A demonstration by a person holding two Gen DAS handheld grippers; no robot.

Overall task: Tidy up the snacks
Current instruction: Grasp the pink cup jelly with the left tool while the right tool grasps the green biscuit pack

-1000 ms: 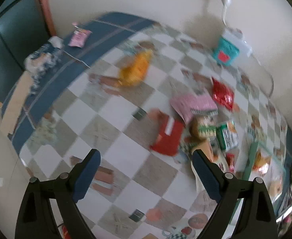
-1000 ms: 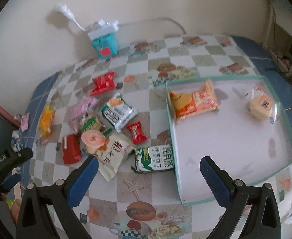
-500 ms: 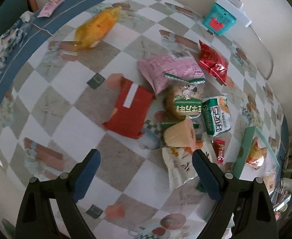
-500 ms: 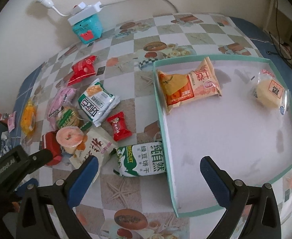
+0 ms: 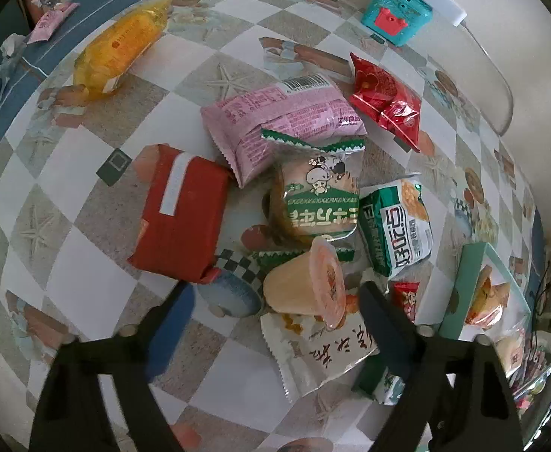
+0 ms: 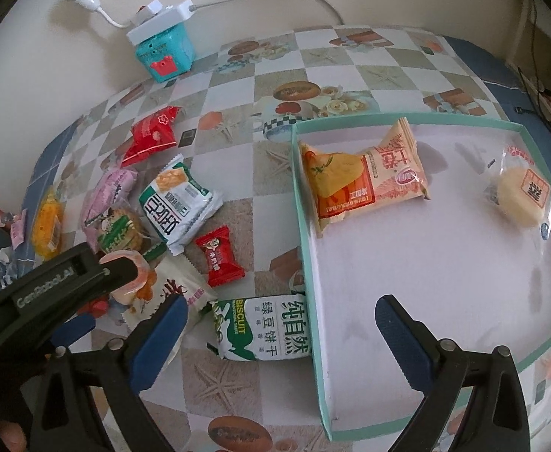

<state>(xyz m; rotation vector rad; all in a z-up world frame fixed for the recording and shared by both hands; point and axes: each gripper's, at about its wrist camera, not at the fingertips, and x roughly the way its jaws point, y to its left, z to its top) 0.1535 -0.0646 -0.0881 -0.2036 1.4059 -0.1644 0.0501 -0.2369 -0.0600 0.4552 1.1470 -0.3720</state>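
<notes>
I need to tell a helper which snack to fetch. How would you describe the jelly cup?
Left of the teal tray, snacks lie heaped on the checked tablecloth. At the heap's near edge, the jelly cup lies tipped on a white packet: the only peach plastic cup among wrappers.

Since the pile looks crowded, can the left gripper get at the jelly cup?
Probably yes: the jelly cup lies on top, uncovered, between the closing jaws of the left gripper, though neighbouring packets crowd it.

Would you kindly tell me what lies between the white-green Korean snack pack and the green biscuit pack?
A small red candy packet lies between them on the tablecloth, clearest in the right wrist view.
</notes>
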